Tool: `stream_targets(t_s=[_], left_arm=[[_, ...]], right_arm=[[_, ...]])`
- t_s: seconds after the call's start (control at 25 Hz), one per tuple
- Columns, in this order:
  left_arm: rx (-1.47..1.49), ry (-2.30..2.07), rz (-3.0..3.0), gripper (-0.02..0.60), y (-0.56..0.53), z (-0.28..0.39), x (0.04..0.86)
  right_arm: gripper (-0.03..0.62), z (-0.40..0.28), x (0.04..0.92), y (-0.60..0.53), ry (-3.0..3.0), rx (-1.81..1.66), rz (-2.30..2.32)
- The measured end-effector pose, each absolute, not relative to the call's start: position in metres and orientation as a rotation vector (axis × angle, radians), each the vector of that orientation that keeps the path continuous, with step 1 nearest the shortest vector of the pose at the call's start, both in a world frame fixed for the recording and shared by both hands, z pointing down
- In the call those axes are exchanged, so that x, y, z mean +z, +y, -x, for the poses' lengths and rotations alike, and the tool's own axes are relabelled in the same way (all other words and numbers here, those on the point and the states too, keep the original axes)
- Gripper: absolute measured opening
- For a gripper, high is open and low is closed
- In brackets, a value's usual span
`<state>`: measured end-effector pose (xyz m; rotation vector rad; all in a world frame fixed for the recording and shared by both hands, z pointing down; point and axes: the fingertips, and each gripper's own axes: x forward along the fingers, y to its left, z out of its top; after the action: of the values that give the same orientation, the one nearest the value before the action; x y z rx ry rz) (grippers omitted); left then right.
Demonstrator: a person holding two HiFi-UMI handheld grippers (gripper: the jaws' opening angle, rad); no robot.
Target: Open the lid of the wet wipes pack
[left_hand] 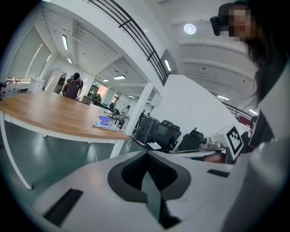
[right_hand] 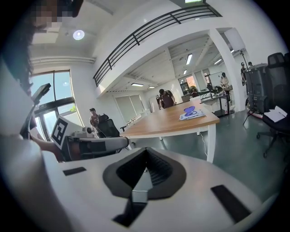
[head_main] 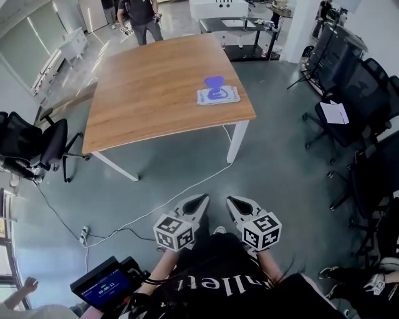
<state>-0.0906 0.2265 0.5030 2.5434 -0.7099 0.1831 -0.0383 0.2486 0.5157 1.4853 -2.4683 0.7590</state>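
The wet wipes pack [head_main: 217,94] is a flat white and purple packet lying near the right front corner of the wooden table [head_main: 149,93]; a purple flap shows at its far end. It also appears small and far off as the pack [left_hand: 105,122] and the pack [right_hand: 190,113] in the two gripper views. My left gripper [head_main: 201,200] and right gripper [head_main: 231,200] are held side by side low in the head view, well short of the table and over the floor. Both point toward the table with jaws together and nothing between them.
A person [head_main: 140,15] stands at the table's far end. Black office chairs [head_main: 352,93] crowd the right side, and another chair [head_main: 31,146] sits on the left. A white cable [head_main: 156,209] runs over the grey floor to a power strip [head_main: 84,235].
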Motion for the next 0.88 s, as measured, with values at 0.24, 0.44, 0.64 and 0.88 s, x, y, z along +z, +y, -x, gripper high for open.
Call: stream_targets(t_s=[0.24,0.44,0.64,0.88], left_arm=[[0.19,-0.7,-2.551,0.002,0.2282,0.0917,0.5086],[0.19,-0.707,-2.556,0.002,0.2244,0.0917,0.5065],[0.203,-0.701,-2.553,0.002,0.2228,0.0906,0.5073],[0.219,-0.69,-2.555,0.002,0.2238,0.0875,0.5067]], right_arm=[[0.009,0.0376,0.5213,0.2466,-2.459,0.757,-1.493],[0.009,0.0372,0.5202,0.2431,-2.463,0.75,-1.489],[0.009,0.0373,0.5205,0.2404,-2.462,0.756,-1.483],[0.009,0.0349,0.5207,0.242,-2.453,0.767,-1.486]])
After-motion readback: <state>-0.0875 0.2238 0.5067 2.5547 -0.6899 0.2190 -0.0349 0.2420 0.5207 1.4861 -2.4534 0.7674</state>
